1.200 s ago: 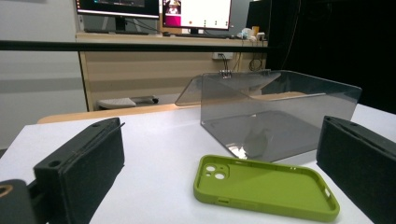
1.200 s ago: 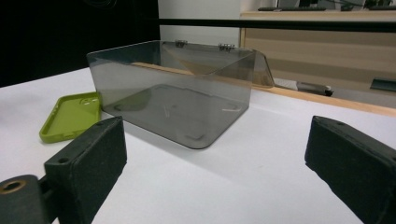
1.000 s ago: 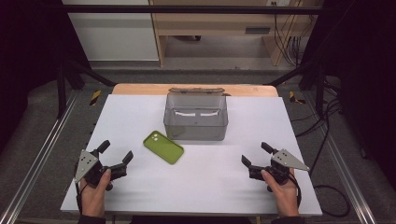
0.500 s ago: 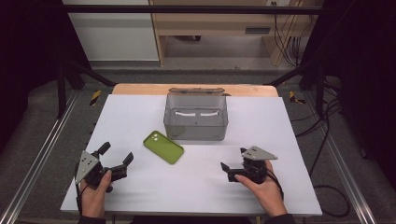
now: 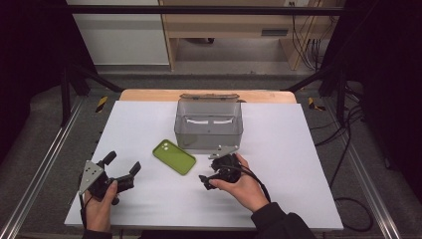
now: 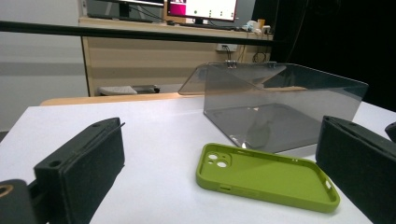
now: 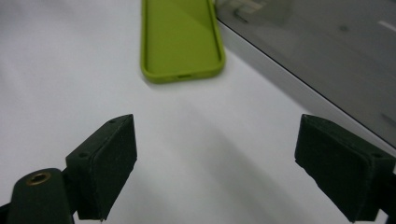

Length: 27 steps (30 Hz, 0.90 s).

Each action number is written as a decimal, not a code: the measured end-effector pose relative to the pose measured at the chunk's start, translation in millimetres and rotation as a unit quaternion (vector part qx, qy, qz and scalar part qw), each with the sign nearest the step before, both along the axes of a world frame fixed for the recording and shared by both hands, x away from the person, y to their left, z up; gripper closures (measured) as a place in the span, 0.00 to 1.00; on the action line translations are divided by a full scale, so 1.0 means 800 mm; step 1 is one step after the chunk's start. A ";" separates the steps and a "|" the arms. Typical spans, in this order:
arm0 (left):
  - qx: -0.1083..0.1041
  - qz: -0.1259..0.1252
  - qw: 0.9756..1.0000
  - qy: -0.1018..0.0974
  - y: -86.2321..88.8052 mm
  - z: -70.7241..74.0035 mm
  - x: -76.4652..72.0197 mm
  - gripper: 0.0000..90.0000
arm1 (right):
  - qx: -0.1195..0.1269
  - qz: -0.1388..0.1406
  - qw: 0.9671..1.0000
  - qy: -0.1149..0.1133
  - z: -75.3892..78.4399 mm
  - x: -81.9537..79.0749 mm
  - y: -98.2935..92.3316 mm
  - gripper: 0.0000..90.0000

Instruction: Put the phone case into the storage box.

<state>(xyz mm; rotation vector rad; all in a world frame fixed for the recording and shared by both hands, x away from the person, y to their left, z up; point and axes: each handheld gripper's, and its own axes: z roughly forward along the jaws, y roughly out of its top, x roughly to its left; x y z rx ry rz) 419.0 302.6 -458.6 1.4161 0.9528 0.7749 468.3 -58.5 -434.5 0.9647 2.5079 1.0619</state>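
High view: right gripper has been carried in from the table's right edge toward the middle since the earlier frames and is now seen just right of the green phone case, close in front of the clear plastic box. Left gripper is unchanged at the near left of the white table. The right hand is wrapped around the gripper body from behind, wrist angled inward, jaws aimed left at the case; a dark sleeve is seen at the bottom edge. The left hand grips from below, jaws aimed up and right. Left gripper view: jaws are spread wide with nothing held; the case lies flat, open side up, camera cutout toward the left, apart from both pads, with the box just behind it. Right gripper view: jaws are wide apart, though they have just been closing a little, and nothing is between them; the case's short end lies ahead, not touched, and the box wall runs along the right.
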 end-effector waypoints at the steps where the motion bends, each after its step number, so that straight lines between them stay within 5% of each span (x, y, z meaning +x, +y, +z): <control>1: -0.004 0.003 1.000 0.001 0.002 0.000 0.000 0.01 | 0.000 0.005 1.000 0.002 0.002 0.002 0.006 0.20; 13: -0.012 0.009 1.000 0.005 0.007 0.000 0.002 0.01 | -0.019 0.029 0.999 0.018 0.008 0.029 0.056 0.40; 27: -0.022 0.019 0.999 0.019 0.012 -0.002 0.004 0.02 | 0.017 0.034 0.999 0.011 -0.011 0.049 0.088 0.90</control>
